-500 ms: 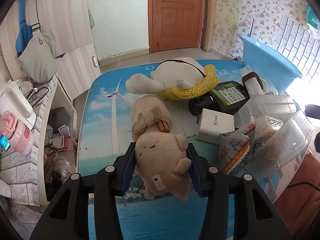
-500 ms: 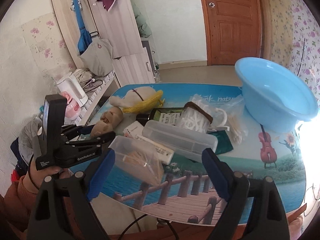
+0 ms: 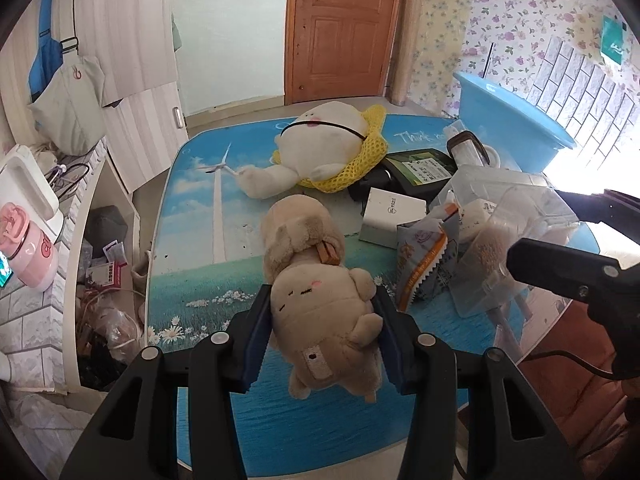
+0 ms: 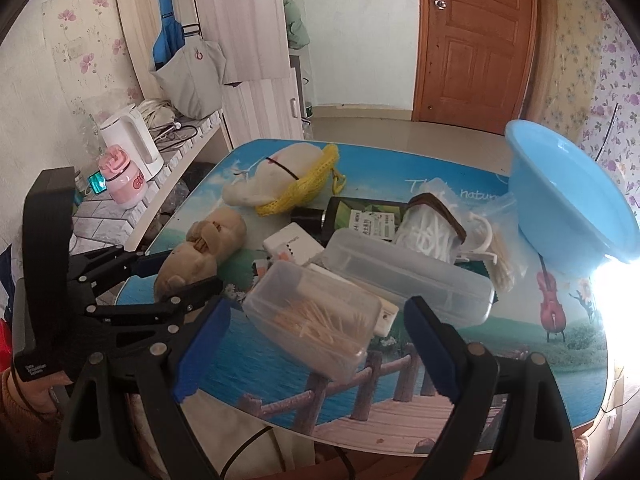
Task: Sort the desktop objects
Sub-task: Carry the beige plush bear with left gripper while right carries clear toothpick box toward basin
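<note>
The left gripper [image 3: 322, 340] was clamped on the tan plush toy [image 3: 320, 312], which lay near the left front edge of the table [image 3: 192, 216]. Beyond the toy, toward the door, bare tabletop stretched to the white plush [image 3: 324, 144] at the far edge. The right gripper [image 4: 316, 352] stood wide apart, holding nothing, over the front edge just short of the toothpick box [image 4: 316, 320]. Right of the toy, boxes and packets crowded together up to the blue basin [image 4: 560, 192].

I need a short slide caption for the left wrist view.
Left gripper clamps a tan plush toy above the cluttered table.
</note>
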### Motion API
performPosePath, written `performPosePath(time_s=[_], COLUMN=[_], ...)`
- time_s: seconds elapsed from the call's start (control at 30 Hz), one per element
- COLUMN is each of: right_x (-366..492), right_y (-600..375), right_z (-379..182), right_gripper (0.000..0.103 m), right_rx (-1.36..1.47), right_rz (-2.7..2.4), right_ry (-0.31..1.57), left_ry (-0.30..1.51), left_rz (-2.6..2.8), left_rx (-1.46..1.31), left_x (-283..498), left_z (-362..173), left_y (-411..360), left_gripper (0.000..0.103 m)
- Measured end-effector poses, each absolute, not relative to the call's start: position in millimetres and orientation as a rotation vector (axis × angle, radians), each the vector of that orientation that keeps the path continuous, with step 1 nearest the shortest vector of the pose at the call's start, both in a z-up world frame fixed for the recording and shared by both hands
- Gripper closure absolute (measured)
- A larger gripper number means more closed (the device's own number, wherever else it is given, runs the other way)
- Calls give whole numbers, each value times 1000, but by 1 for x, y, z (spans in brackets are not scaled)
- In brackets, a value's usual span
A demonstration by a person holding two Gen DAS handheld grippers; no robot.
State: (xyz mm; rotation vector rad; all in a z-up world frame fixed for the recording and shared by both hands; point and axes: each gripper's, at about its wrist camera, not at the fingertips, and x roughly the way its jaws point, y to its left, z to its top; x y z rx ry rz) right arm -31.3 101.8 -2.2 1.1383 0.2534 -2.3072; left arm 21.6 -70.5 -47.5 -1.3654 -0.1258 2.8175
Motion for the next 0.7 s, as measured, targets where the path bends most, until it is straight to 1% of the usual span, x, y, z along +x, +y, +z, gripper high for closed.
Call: performPosePath(time_s=[0.03,0.07,0.1,0.13,0.43,0.7], right_x=[-32,-33,-33,-34,-28,-36], right_y=[100,100,100,102,134,201], right_z=[-3,-4,-5,-6,3,2], right_gripper=[13,16,32,38,38,38], right_rx=[1146,1153,1154,1156,1111,1100], right_rz=[-2311,-2314,-2320,-2321,-2304,-2441], right_ry=[253,249,245,242,249,247], left_ry=[-122,-118,-118,-120,-100,-89], left_rz=[2817,2817,2816,2815,2794,2789], left_rx=[-1365,-1363,-1361,-1357,-1371,-1420], left_x=[23,24,26,28,36,37], left_z=[-47,-47,-45,-44,-42,-50], left_y=[-69,-68,-65,-64,-50,-45], left_gripper=[55,55,55,55,55,54])
